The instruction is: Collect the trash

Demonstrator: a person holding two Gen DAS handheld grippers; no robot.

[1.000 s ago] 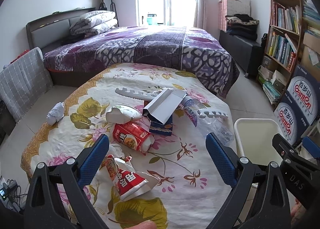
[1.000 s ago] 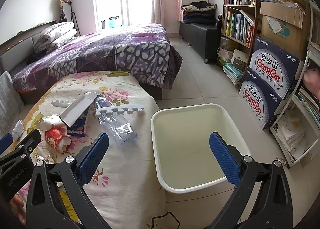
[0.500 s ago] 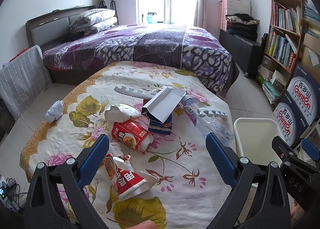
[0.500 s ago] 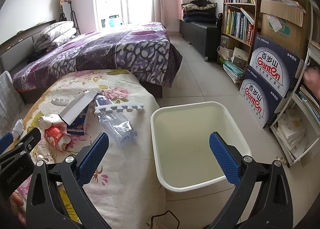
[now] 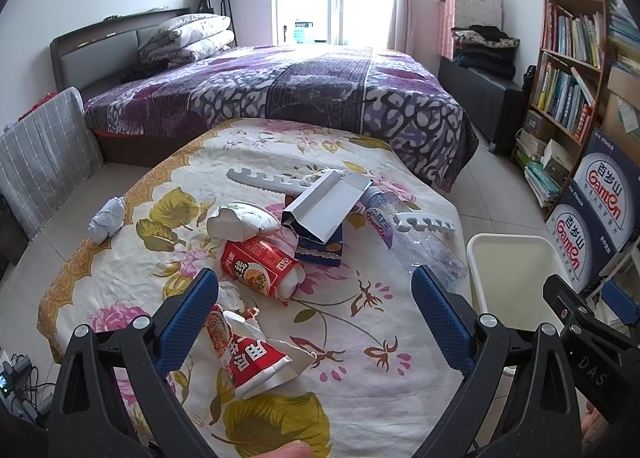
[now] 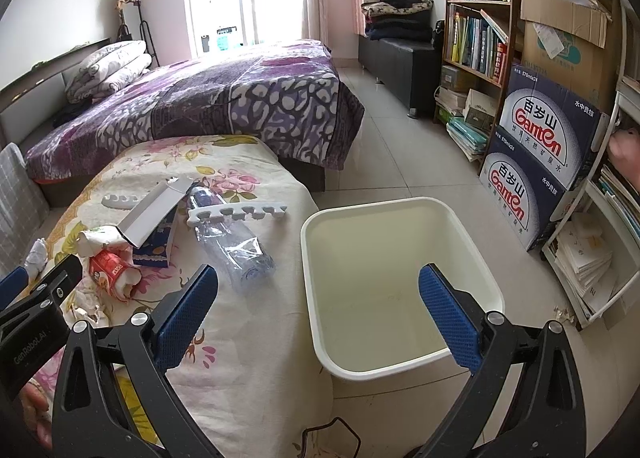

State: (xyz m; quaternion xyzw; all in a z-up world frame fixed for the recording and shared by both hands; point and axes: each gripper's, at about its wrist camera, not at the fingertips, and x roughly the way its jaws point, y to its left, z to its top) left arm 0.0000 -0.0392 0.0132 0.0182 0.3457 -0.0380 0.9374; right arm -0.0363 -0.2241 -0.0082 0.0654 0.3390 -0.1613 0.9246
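left gripper (image 5: 316,314) spread wide and holding nothing over a floral cloth (image 5: 360,322), torn red wrapper (image 5: 248,354) between its fingers, right gripper (image 6: 318,314) likewise released above a white bin (image 6: 400,286), crushed clear bottle (image 6: 236,246) just beside the bin

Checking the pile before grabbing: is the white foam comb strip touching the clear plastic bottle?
Touching. The right wrist view shows the foam comb strip lying straight across the plastic bottle, resting on its upper body.

Light: daylight from the window (image 5: 352,6), blown out white
Bed (image 5: 320,78): glare on the cover nearest the glass
Shadows: soft, weak
Edges: fisheye bending, black corner vignette
Focus: sharp overall
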